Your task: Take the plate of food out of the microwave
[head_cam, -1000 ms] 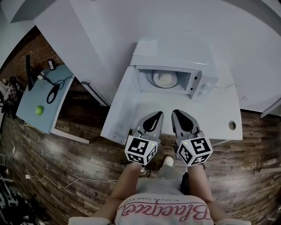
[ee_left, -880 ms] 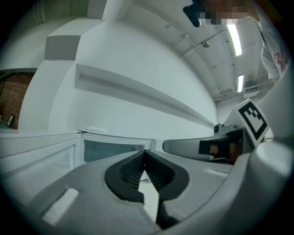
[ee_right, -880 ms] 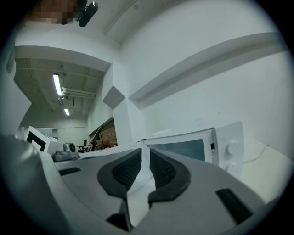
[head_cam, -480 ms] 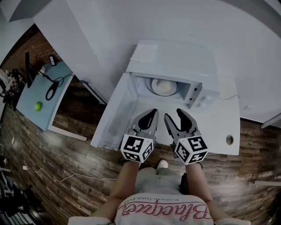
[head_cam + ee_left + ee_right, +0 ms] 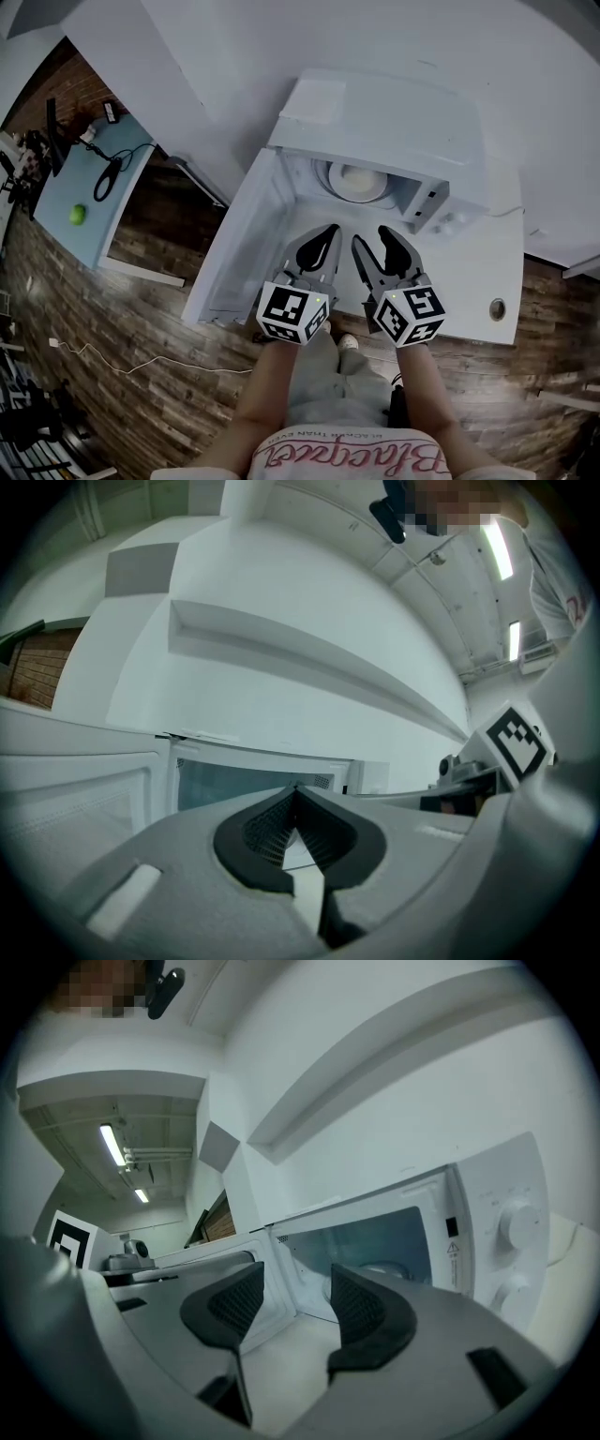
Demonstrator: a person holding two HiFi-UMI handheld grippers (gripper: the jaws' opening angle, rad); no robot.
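There is one microwave [image 5: 375,122] on a white table [image 5: 469,272]. Its one door [image 5: 244,244] is swung wide open to the left. Inside, on the floor of the cavity, sits one plate [image 5: 356,180] with a pale heap of food on it, well back from the opening. The front panel at the right carries two knobs [image 5: 518,1225], one above the other.

The person holds two grippers side by side, level, just in front of the opening and well short of the plate. The left gripper [image 5: 323,234] is clenched, its jaws meeting at the tips with nothing caught in them. The right gripper [image 5: 372,236] has just been spreading its jaws. They stand well apart and empty, and the cavity shows through the gap.

The open door runs along just beside the left gripper, and the knob panel stands to the right of the right one.

The table has one round hole [image 5: 497,308] near its right front corner. Off to the left there is one small side table [image 5: 84,187] on the wood floor [image 5: 141,328], well away from the microwave. It has one green ball [image 5: 76,214] and a black cable [image 5: 111,173] on it.
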